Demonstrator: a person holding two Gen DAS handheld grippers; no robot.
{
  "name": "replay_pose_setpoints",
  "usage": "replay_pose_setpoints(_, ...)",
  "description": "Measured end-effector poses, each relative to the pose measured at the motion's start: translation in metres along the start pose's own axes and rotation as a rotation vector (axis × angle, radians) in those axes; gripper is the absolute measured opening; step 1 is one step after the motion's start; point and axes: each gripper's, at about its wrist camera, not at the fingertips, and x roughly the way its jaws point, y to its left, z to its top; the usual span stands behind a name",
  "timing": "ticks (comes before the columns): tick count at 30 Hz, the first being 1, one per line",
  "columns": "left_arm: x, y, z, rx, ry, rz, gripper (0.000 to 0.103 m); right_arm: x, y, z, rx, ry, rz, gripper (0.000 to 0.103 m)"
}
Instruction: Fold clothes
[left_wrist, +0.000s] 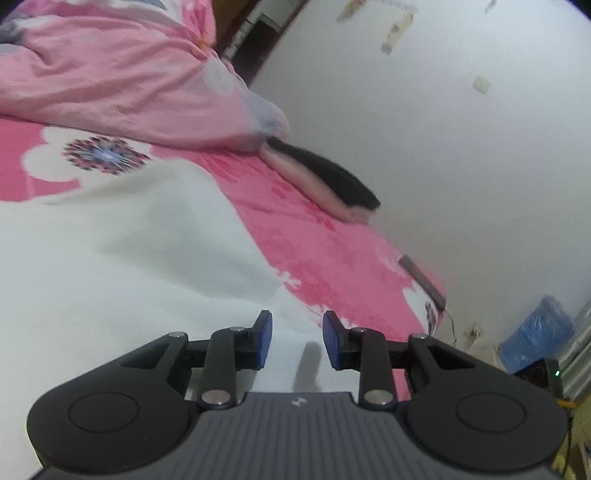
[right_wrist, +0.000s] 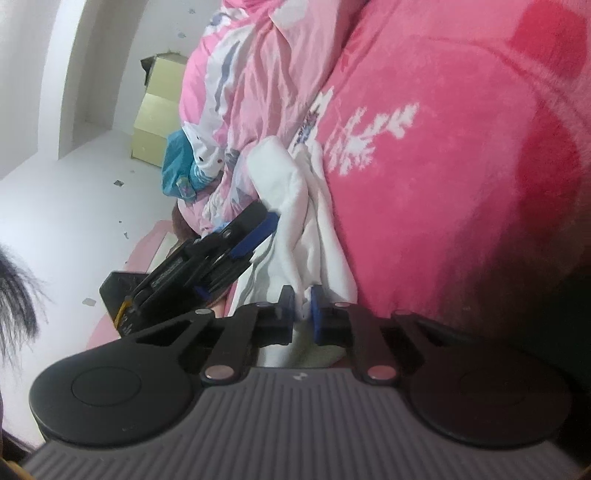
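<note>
A white garment (left_wrist: 110, 258) lies spread over the pink floral bed sheet (left_wrist: 332, 266). In the right wrist view the garment (right_wrist: 291, 206) is bunched into folds against the sheet (right_wrist: 443, 166). My right gripper (right_wrist: 303, 304) is shut on a fold of this white cloth, which is pinched between its blue pads. My left gripper (left_wrist: 297, 325) hovers over the garment's edge, jaws open, with nothing between the pads. The right wrist view also shows the left gripper (right_wrist: 267, 225) from the side, beside the bunched cloth.
A crumpled pink quilt (left_wrist: 110, 74) lies at the head of the bed. A black-and-pink item (left_wrist: 325, 181) rests at the bed's edge by the white wall. A blue bag (left_wrist: 535, 339), a yellowish cabinet (right_wrist: 155, 122) and a teal cloth (right_wrist: 177, 166) lie beyond.
</note>
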Motion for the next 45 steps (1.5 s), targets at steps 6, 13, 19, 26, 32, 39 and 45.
replay_pose_setpoints(6,-0.075,0.003,-0.017,0.004,-0.058,0.089,0.032,0.001,-0.003,-0.002,0.002,-0.009,-0.012,0.007)
replay_pose_setpoints(13,-0.142,-0.018,-0.06,0.078,-0.066,0.223,0.034,0.004,-0.001,-0.001,0.02,-0.002,-0.048,0.007)
replay_pose_setpoints(19,-0.135,-0.064,-0.108,0.396,0.005,0.331,0.035,0.005,0.01,0.0,-0.001,0.006,-0.09,0.007)
replay_pose_setpoints(26,-0.115,-0.084,-0.141,0.63,0.03,0.441,0.026,0.006,0.018,0.001,-0.033,0.016,-0.134,0.007)
replay_pose_setpoints(32,-0.117,-0.081,-0.139,0.614,0.01,0.467,0.011,0.002,0.032,0.0,-0.105,0.015,-0.144,0.007)
replay_pose_setpoints(39,-0.121,-0.07,-0.137,0.559,0.027,0.441,0.004,0.007,0.028,-0.003,-0.168,0.04,-0.208,0.007)
replay_pose_setpoints(45,-0.141,-0.061,-0.127,0.424,0.026,0.312,0.015,-0.009,0.049,-0.006,-0.298,0.012,-0.274,0.017)
